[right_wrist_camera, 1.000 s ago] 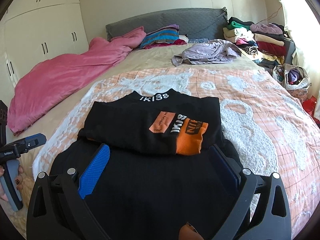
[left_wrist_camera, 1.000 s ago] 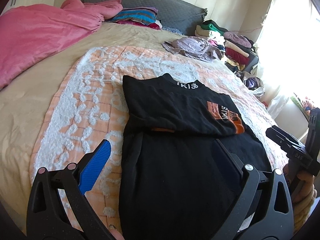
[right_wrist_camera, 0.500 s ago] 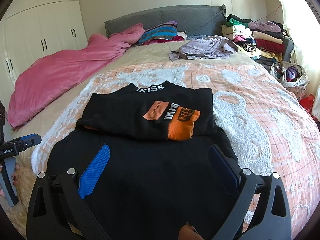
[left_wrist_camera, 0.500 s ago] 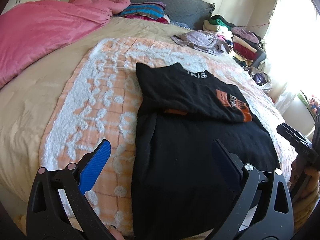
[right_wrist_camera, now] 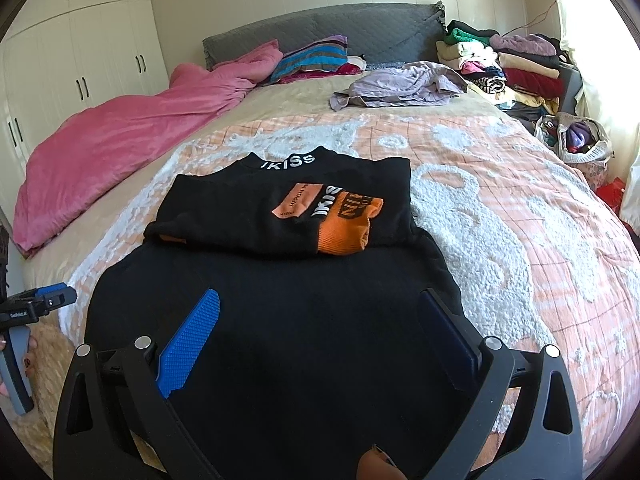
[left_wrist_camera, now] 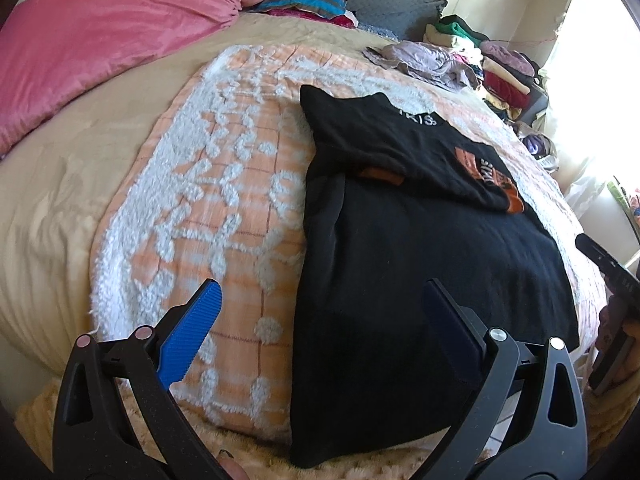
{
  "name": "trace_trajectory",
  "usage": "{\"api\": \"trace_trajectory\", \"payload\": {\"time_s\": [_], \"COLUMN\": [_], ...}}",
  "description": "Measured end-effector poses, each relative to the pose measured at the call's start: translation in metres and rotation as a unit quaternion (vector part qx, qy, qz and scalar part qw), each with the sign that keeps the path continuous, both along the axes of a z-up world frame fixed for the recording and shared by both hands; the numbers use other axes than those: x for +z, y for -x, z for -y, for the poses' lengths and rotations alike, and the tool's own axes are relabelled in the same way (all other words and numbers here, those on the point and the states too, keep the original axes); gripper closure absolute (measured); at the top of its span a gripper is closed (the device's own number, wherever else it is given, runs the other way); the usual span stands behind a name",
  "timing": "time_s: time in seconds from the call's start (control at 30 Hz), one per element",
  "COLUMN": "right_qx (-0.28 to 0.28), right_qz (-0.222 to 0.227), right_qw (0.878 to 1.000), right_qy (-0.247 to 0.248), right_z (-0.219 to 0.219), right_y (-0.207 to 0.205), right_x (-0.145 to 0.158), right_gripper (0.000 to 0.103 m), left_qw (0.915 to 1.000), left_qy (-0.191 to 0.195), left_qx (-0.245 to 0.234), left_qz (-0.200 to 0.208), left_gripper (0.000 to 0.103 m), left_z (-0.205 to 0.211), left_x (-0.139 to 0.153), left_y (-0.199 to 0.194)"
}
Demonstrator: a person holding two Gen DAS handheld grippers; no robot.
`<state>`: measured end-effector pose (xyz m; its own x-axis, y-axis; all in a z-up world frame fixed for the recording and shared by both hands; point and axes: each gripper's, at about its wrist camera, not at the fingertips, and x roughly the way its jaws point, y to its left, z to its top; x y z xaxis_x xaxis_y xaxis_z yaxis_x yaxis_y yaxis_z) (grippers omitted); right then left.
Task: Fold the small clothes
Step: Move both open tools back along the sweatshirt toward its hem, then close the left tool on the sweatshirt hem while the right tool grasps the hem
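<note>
A black sweatshirt (left_wrist_camera: 420,264) with orange cuffs and white "IKISS" collar lies flat on the orange-and-white blanket (left_wrist_camera: 224,184), its sleeves folded across the chest. It also shows in the right wrist view (right_wrist_camera: 288,320). My left gripper (left_wrist_camera: 320,304) is open and empty above the shirt's lower left edge. My right gripper (right_wrist_camera: 320,312) is open and empty above the shirt's lower part. The right gripper's body shows at the right edge of the left wrist view (left_wrist_camera: 608,268); the left gripper shows at the left edge of the right wrist view (right_wrist_camera: 36,304).
A pink duvet (right_wrist_camera: 120,144) lies at the left of the bed. A crumpled lilac garment (right_wrist_camera: 404,84) lies near the grey headboard (right_wrist_camera: 320,32). Stacked clothes (right_wrist_camera: 504,64) and a bag (right_wrist_camera: 576,140) stand to the right. White wardrobes (right_wrist_camera: 80,60) line the left wall.
Both grippers have drawn back toward the foot of the bed, so more of the shirt's lower part and hem shows. Both stay open. The shirt has not moved.
</note>
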<state>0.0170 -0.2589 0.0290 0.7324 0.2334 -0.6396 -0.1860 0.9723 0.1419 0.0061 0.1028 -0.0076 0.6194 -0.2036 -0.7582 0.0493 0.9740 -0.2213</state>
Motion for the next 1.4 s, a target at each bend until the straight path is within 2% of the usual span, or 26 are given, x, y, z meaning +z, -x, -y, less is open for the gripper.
{"api": "trace_trajectory", "payload": {"time_s": [0.43, 0.83, 0.87, 1.03, 1.07, 1.13, 1.23, 1.4], "right_qx": [-0.004, -0.002, -0.003, -0.007, -0.007, -0.008, -0.009, -0.012], "right_qz": [-0.013, -0.035, -0.038, -0.050, -0.052, -0.054, -0.056, -0.063], "right_qw": [1.000, 0.999, 0.999, 0.999, 0.999, 0.998, 0.998, 0.998], "right_qy": [0.001, 0.011, 0.012, 0.016, 0.016, 0.017, 0.020, 0.027], "right_z": [0.010, 0.014, 0.015, 0.019, 0.020, 0.021, 0.024, 0.027], "right_y": [0.009, 0.018, 0.019, 0.022, 0.022, 0.023, 0.024, 0.026], "right_x": [-0.012, -0.025, -0.027, -0.035, -0.036, -0.038, -0.038, -0.041], "right_gripper": [0.005, 0.005, 0.005, 0.005, 0.005, 0.005, 0.005, 0.005], "left_qw": [0.9998, 0.9996, 0.9995, 0.9991, 0.9990, 0.9985, 0.9974, 0.9961], "left_qy": [0.004, -0.008, -0.009, 0.010, 0.013, 0.021, 0.033, 0.050], "left_qx": [0.003, -0.007, -0.006, -0.001, -0.001, -0.005, -0.013, -0.018], "left_qz": [-0.017, -0.028, -0.029, -0.042, -0.044, -0.050, -0.062, -0.070], "left_gripper": [0.010, 0.010, 0.012, 0.055, 0.059, 0.075, 0.085, 0.086], "left_z": [-0.006, 0.001, 0.002, -0.005, -0.006, -0.007, -0.006, -0.002], "left_x": [-0.014, -0.024, -0.025, -0.033, -0.034, -0.037, -0.043, -0.048], "left_y": [0.018, 0.029, 0.030, 0.032, 0.032, 0.034, 0.035, 0.037]}}
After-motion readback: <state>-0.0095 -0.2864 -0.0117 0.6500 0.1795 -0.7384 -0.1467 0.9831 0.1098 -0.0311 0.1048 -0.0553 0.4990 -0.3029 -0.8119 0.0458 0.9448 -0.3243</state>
